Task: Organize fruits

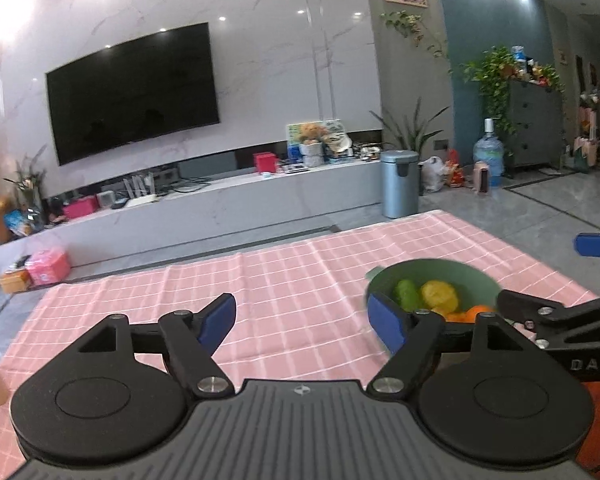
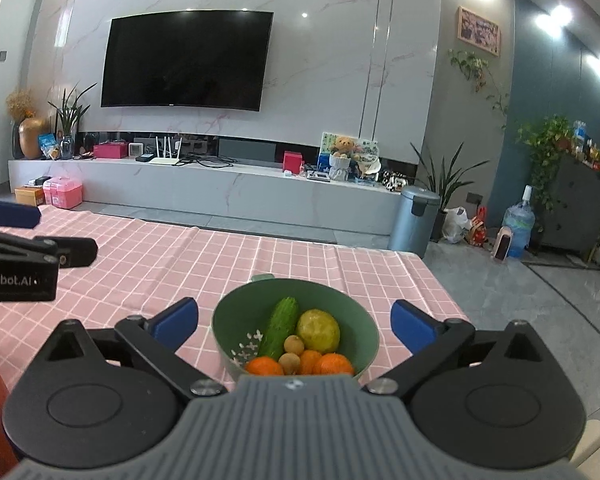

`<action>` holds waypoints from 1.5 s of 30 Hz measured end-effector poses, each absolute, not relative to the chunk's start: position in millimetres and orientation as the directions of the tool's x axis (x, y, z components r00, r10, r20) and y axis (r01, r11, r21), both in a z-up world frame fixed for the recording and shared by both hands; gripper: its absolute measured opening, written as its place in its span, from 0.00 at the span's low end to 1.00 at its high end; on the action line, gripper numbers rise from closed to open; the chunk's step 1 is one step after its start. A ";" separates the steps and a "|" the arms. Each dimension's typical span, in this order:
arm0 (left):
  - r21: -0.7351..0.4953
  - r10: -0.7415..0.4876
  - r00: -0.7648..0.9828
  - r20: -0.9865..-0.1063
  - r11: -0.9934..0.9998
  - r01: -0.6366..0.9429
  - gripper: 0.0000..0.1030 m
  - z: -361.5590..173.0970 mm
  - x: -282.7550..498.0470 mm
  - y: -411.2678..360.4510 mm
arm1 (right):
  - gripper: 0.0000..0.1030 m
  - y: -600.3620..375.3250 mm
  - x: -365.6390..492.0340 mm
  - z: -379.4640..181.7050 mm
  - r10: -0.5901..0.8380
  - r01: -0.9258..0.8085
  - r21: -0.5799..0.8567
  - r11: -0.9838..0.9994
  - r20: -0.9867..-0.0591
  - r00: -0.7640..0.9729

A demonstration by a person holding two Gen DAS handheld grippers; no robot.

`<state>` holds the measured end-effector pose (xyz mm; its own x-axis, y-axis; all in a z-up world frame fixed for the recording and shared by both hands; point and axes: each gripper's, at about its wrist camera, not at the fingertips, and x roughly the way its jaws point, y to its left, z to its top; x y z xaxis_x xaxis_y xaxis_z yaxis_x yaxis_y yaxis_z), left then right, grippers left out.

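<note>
One pink checked tablecloth (image 2: 300, 264) faces a wall-mounted television (image 2: 184, 58).

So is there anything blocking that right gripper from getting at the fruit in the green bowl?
Nothing visible. The right gripper is open, and the green bowl with its fruit sits directly ahead between the fingers, uncovered.

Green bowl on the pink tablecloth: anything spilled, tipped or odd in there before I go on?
Nothing spilled or tipped. The green bowl sits upright on the pink checked tablecloth. One oddity: a cucumber lies among the fruit, beside the lemon and oranges.
</note>
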<state>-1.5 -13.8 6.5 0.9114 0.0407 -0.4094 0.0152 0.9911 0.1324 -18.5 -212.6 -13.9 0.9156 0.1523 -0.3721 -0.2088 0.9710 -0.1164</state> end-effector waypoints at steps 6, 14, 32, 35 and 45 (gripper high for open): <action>0.106 0.058 0.892 -0.448 0.994 -0.012 0.86 -9.3 -1.4 -8.1 | 0.95 -208.0 -27.6 -33.9 0.174 -0.219 -0.067 0.973 -0.404 0.898; 0.100 0.056 0.854 -0.517 0.995 -0.005 0.86 -32.9 2.0 -14.4 | 0.95 -211.8 -14.1 -64.6 0.163 -0.200 -0.029 0.979 -0.474 0.865; 0.109 0.067 0.775 -0.629 0.994 0.002 0.86 -59.6 9.2 -18.9 | 0.95 -219.5 0.9 -84.5 0.172 -0.187 0.029 0.982 -0.541 0.823; 0.110 0.069 0.778 -0.625 0.994 0.000 0.86 -58.3 7.6 -17.9 | 0.95 -219.9 1.1 -84.7 0.173 -0.186 0.030 0.982 -0.541 0.823; 0.110 0.069 0.780 -0.622 0.994 0.000 0.86 -54.4 7.7 -18.7 | 0.95 -220.4 0.9 -84.5 0.173 -0.184 0.034 0.982 -0.542 0.823</action>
